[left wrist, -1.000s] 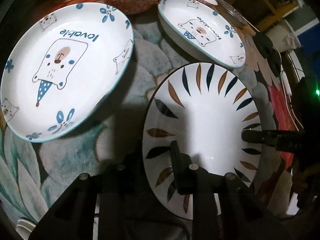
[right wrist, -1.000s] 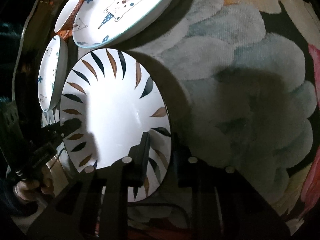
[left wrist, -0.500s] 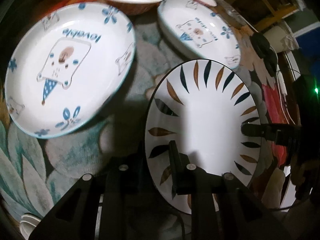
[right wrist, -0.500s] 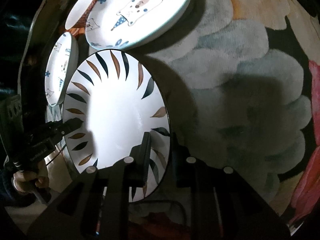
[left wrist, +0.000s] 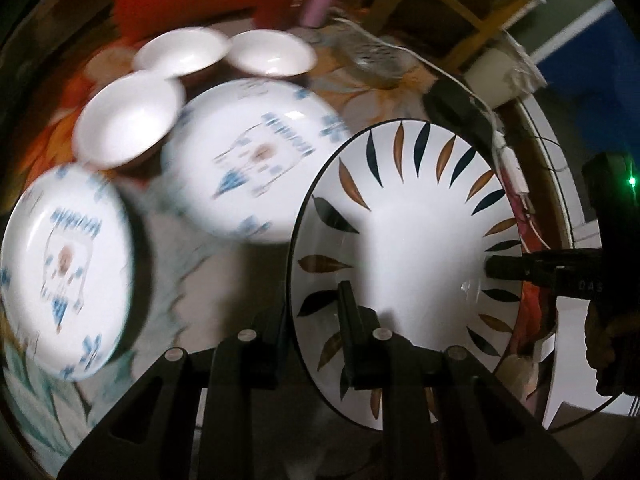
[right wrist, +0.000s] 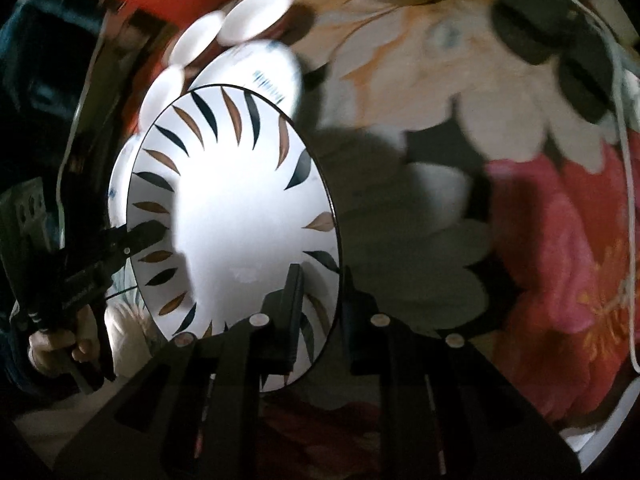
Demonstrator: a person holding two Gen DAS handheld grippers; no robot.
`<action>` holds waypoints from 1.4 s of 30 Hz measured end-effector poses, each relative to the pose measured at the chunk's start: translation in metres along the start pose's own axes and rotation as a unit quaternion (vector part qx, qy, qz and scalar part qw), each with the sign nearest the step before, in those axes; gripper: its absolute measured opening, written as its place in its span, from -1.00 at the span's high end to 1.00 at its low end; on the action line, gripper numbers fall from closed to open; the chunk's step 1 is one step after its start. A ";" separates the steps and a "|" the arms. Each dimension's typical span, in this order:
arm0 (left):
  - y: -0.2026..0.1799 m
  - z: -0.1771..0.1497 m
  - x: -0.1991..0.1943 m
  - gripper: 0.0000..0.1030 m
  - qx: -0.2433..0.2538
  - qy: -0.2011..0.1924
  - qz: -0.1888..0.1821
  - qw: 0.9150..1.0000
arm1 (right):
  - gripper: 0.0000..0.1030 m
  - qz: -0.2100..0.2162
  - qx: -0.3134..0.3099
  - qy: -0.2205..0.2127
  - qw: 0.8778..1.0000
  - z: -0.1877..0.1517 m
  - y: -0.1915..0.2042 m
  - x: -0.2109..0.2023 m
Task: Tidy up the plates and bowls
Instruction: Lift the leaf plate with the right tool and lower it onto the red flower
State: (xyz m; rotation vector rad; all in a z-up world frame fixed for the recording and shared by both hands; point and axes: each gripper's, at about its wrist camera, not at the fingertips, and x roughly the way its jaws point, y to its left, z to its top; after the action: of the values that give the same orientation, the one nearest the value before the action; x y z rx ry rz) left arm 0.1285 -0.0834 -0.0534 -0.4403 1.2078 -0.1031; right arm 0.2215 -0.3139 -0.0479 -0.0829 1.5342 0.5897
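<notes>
Since half a second ago the leaf plate (left wrist: 404,248) has risen off the floral cloth (right wrist: 440,208) and tipped up, so more of the room behind shows and the blue-print plates have slid down and left in the left wrist view, now blurred. The left hand-held gripper (left wrist: 316,320) pinches the plate's near rim, one finger (left wrist: 348,320) lying on the white face, the other behind the rim. The right hand-held gripper (right wrist: 320,304) pinches the opposite rim the same way; its tip shows in the left view at the plate's right edge. The plate hangs between the two, clear of the cloth, tilted with its face toward both cameras; it is round, so no long axis, and its ring of dark and brown leaves points inward to the centre. Behind it lie two blue-print plates (left wrist: 256,160) and (left wrist: 64,272), well apart from each other, and three white bowls (left wrist: 128,116), (left wrist: 182,52), (left wrist: 274,52) clustered beyond them. A white cable (right wrist: 628,160) runs along the cloth's right side.
</notes>
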 end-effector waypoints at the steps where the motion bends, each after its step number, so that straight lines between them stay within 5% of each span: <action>1: -0.012 0.007 0.005 0.59 0.012 0.000 -0.003 1.000 | 0.66 -0.004 0.008 -0.008 1.000 0.001 -0.007 -0.006; 11: -0.115 0.044 0.080 0.58 0.091 0.041 -0.032 0.995 | 0.66 -0.044 0.119 -0.057 0.990 -0.012 -0.113 -0.038; 25: -0.215 0.038 0.177 0.59 0.148 0.085 -0.014 0.985 | 0.62 -0.052 0.215 -0.045 0.974 -0.051 -0.233 -0.025; 38: -0.246 0.036 0.214 0.60 0.164 0.104 0.008 0.981 | 0.54 -0.077 0.245 -0.022 0.966 -0.063 -0.275 -0.001; 40: -0.240 0.042 0.211 0.57 0.140 0.111 -0.008 0.984 | 0.49 -0.077 0.252 -0.017 0.964 -0.064 -0.274 -0.002; 41: -0.236 0.045 0.206 0.39 0.130 0.108 -0.008 0.986 | 0.32 -0.082 0.253 -0.021 0.964 -0.063 -0.271 -0.005; 42: -0.233 0.046 0.200 0.19 0.124 0.101 -0.006 0.987 | -0.11 -0.091 0.253 -0.023 0.963 -0.063 -0.267 -0.009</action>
State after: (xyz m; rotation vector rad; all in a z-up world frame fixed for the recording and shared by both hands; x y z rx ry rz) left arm 0.2793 -0.3444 -0.1277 -0.2226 1.3704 -0.3104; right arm 0.2736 -0.5718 -0.1256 0.1782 1.5687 0.0427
